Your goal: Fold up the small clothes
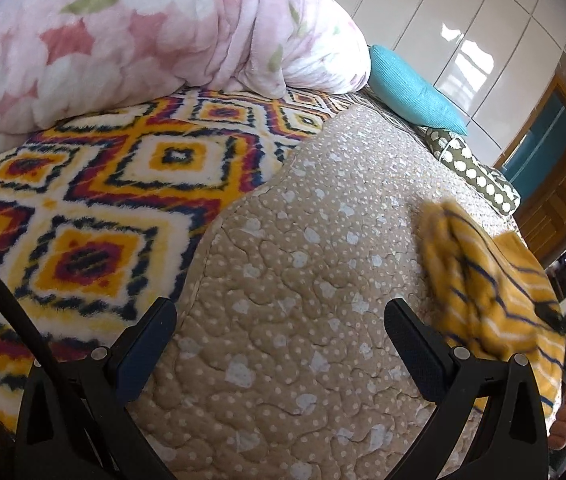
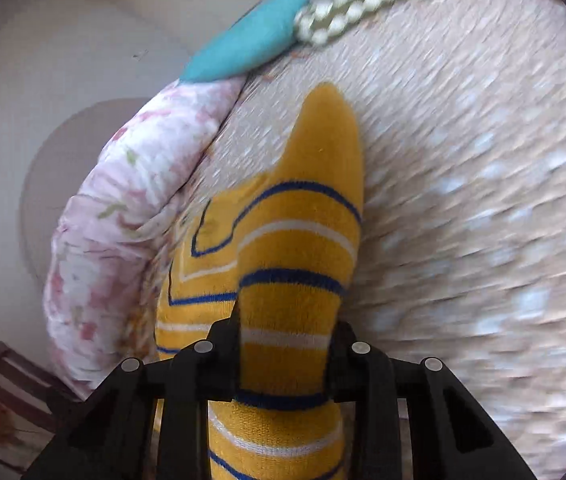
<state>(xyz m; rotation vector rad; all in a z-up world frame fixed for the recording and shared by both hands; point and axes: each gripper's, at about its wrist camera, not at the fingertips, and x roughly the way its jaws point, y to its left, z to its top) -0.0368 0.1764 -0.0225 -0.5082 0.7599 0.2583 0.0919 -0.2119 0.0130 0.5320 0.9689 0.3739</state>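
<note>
**A:** What fills the frame, biggest first?

**B:** A bed, covered by a beige quilted bedspread dotted with pale spots. Along its far side lies a plush blanket in orange, navy and white diamonds, and heaped on that, a pink floral comforter. Glossy white wardrobe doors stand behind the bed.

**A:** And the cushions?

**B:** A teal pillow rests at the edge of the bed near the wardrobe, just beside an olive bolster with cream dots. In the right wrist view the two touch end to end.

**A:** Where is the garment?

**B:** The yellow striped sock, mustard with navy and white bands, is gripped partway along its length, its plain yellow end reaching away over the bedspread. A second striped layer sits just to its left. From the left wrist view the sock shows blurred at the right side, over the bedspread.

**A:** The tools?

**B:** The right gripper is clenched on the sock, its fingers pressing the knit from either side. The left gripper is released, fingers spread wide over bare bedspread and holding nothing, apart from the sock.
</note>
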